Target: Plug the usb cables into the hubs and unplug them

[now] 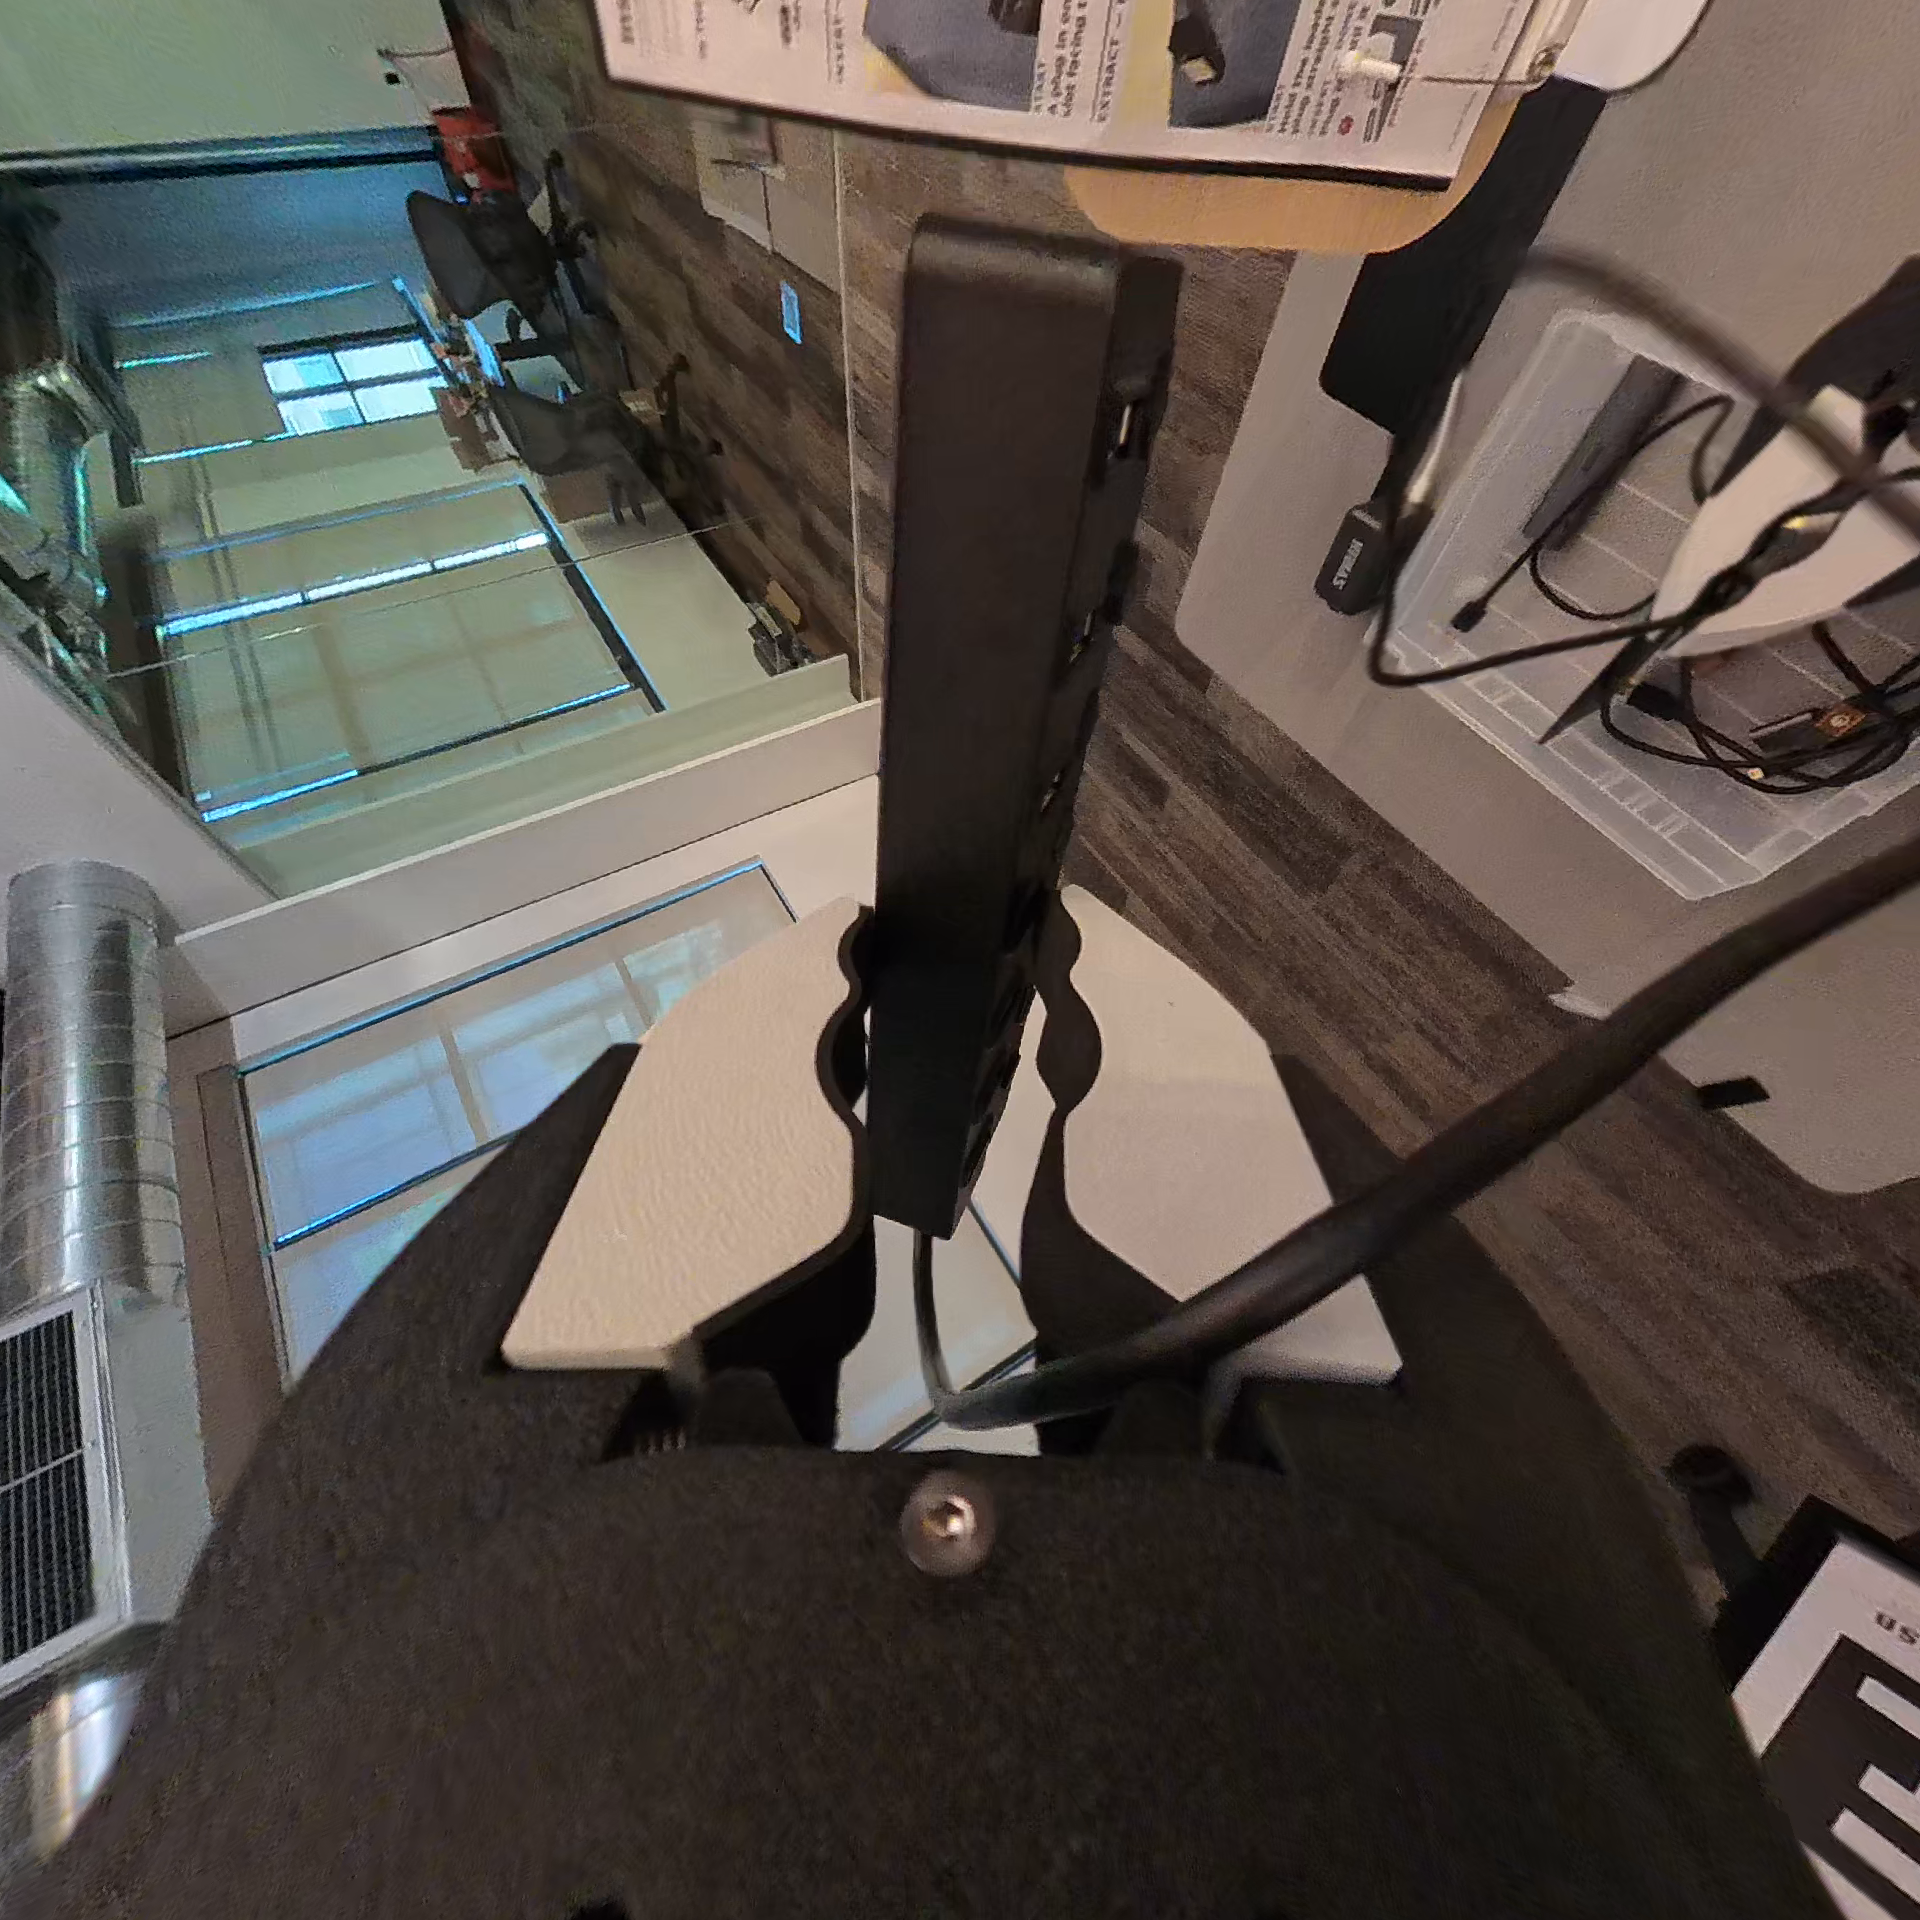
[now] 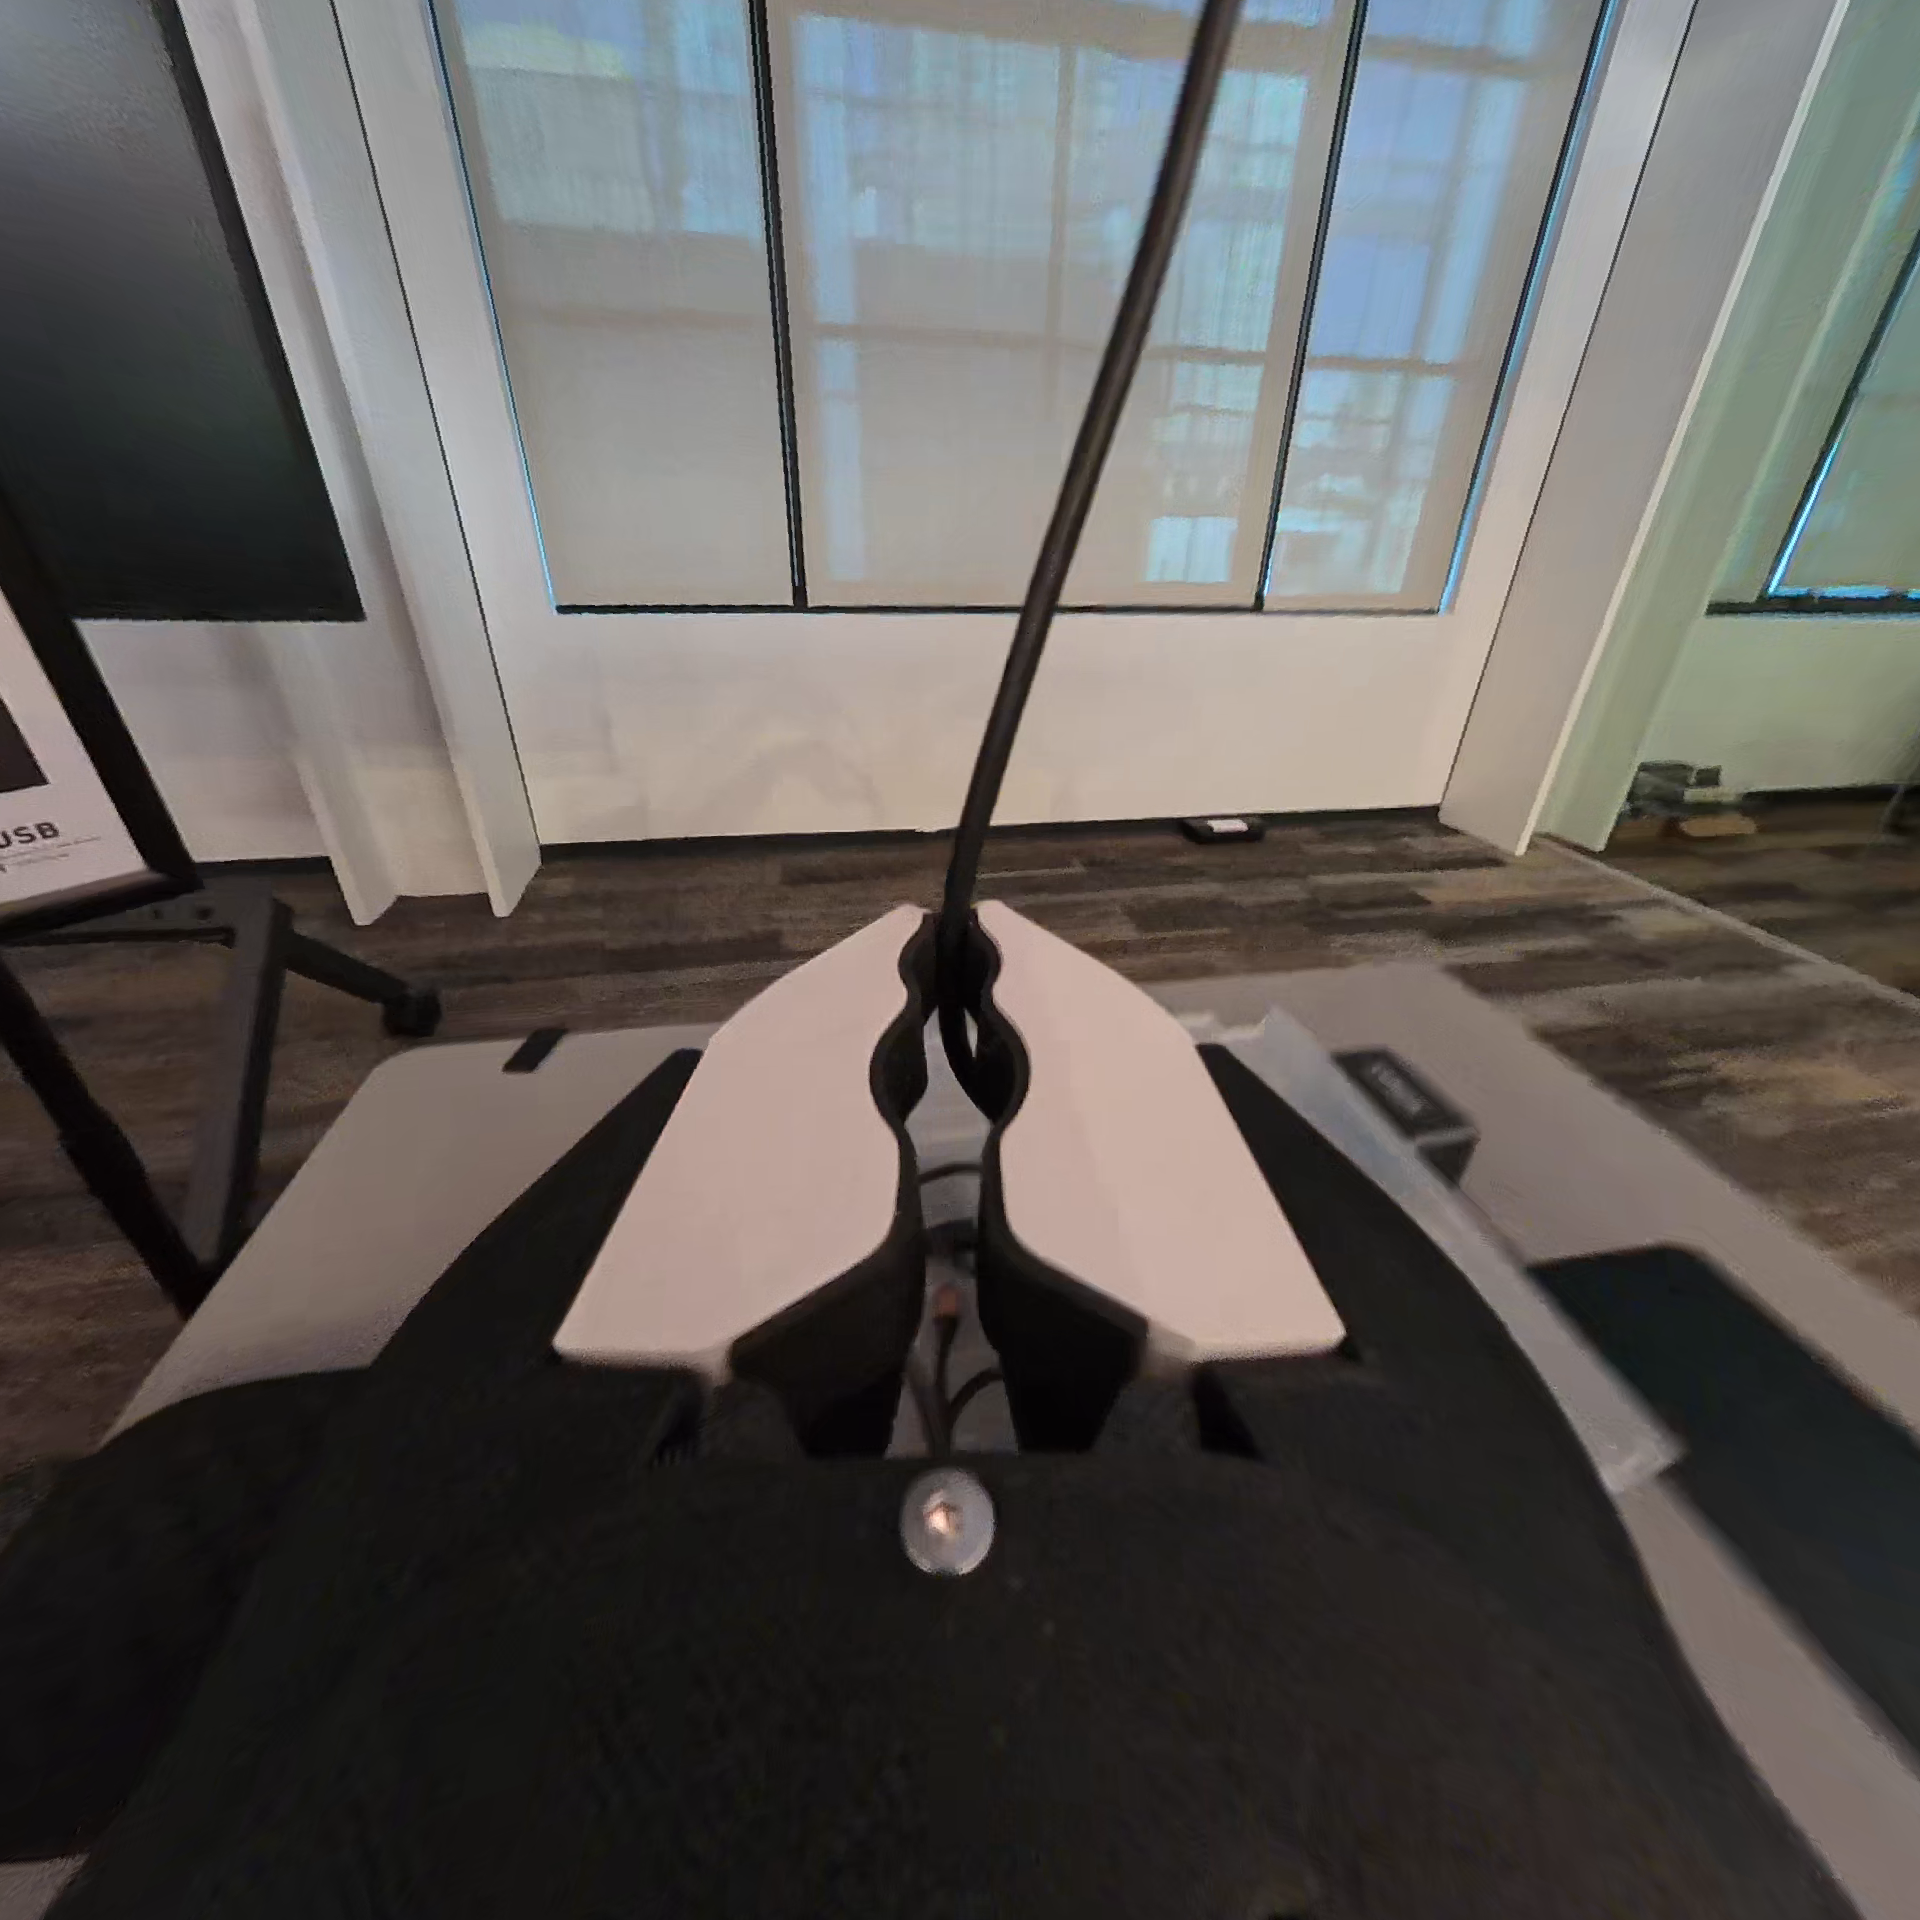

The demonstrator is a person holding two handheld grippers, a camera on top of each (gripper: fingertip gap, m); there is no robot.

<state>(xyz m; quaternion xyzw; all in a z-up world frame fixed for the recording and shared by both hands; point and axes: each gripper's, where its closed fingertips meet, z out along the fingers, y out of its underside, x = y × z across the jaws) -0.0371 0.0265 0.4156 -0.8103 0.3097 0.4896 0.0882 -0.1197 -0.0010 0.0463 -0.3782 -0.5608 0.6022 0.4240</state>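
In the left wrist view, my left gripper [image 1: 956, 935] is shut on a long black USB hub [image 1: 987, 623]. The hub stands out straight ahead between the pads, with its ports along its right edge. A thin lead [image 1: 925, 1309] hangs from the hub's near end. A thicker black cable [image 1: 1558, 1101] crosses from the gripper's base out to the right. In the right wrist view, my right gripper [image 2: 951, 925] is shut on a black USB cable [image 2: 1091, 416]. The cable rises from the fingertips up and out of the frame. Its plug is not in view.
A clear plastic bin [image 1: 1621, 831] holding several black cables sits on the grey table [image 2: 416, 1143]. A printed sheet on a wooden board [image 1: 1039, 94] is ahead of the hub. A black mat [image 2: 1714, 1351] and a dark hub [image 2: 1403, 1101] lie on the right. A black stand with a sign [image 2: 62, 831] is on the left. My right fingertips sit around 40 cm from my left ones.
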